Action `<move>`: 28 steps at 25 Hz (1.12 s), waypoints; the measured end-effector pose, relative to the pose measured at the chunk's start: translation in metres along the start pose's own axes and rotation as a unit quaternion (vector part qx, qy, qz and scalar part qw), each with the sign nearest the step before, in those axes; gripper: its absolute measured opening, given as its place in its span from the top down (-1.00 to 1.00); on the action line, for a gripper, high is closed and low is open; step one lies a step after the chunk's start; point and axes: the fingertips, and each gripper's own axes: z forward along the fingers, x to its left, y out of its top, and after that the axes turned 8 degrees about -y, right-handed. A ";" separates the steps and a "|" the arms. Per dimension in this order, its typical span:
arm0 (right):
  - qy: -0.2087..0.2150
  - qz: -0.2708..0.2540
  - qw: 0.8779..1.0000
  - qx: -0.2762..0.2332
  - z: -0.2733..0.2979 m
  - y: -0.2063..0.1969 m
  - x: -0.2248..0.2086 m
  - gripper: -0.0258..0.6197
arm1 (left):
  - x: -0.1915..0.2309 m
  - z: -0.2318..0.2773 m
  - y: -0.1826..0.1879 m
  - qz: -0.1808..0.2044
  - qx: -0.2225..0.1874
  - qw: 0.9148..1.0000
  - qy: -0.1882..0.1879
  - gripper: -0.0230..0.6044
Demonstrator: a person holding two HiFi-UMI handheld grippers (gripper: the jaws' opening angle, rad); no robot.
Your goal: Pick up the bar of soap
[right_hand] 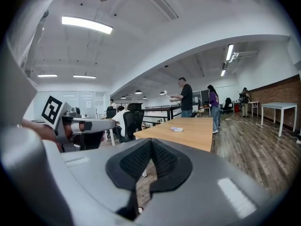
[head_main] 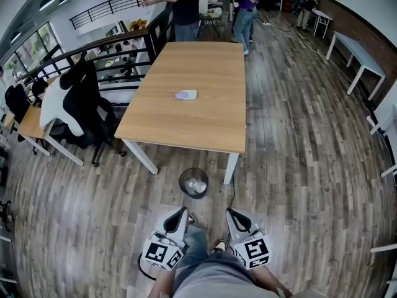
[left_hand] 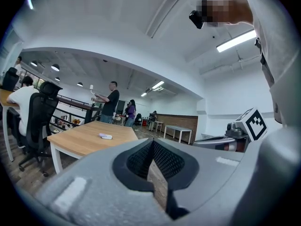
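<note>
1. The soap (head_main: 187, 95) lies flat on the table (head_main: 186, 48), about midway along its length and somewhat toward its left side. It is pale, with a lilac tinge at its left end
2. The table is light wood on white legs, with a short edge facing the person. Both gripper views show the soap small and far ahead on its top
3. A bin (head_main: 183, 177) stands on the plank floor (head_main: 298, 141) just in front of that edge, near the right front leg, with crumpled white stuff inside
4. The left gripper (head_main: 178, 212) sits low at the bottom of the head view, well apart from the table. Its jaws are clenched together with nothing between them, and its own view shows the dark pads meeting at the tip
5. The right gripper (head_main: 234, 213) is beside it, likewise clenched and empty. The person's legs show between the two, and both point toward the table
6. Left of the table a black chair (head_main: 84, 95) stands by a seated person (head_main: 54, 107) in white at another desk, with a dark railing (head_main: 118, 42) behind
7. At the far end two figures stand — one in black (head_main: 185, 8), one in purple (head_main: 244, 8)
</note>
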 end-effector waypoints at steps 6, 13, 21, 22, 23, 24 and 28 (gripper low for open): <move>0.000 0.000 1.000 0.008 0.023 0.004 0.000 0.91 | 0.022 0.015 0.003 -0.009 -0.006 1.000 -0.002 0.93; -0.001 -0.004 1.000 0.013 0.065 0.015 0.001 0.91 | 0.062 0.032 0.007 -0.019 -0.008 1.000 -0.005 0.93; 0.001 -0.015 1.000 0.008 0.122 0.039 0.006 0.91 | 0.118 0.059 0.027 -0.018 -0.020 1.000 -0.013 0.93; 0.000 -0.018 1.000 0.008 0.129 0.044 0.007 0.91 | 0.125 0.062 0.030 -0.015 -0.021 1.000 -0.015 0.93; 0.000 -0.020 1.000 0.009 0.137 0.047 0.008 0.91 | 0.132 0.065 0.032 -0.012 -0.022 1.000 -0.016 0.93; 0.000 -0.021 1.000 0.010 0.144 0.050 0.009 0.91 | 0.138 0.067 0.035 -0.011 -0.022 1.000 -0.016 0.93; -0.001 -0.025 1.000 0.012 0.172 0.061 0.015 0.92 | 0.164 0.074 0.044 -0.016 -0.017 1.000 -0.015 0.93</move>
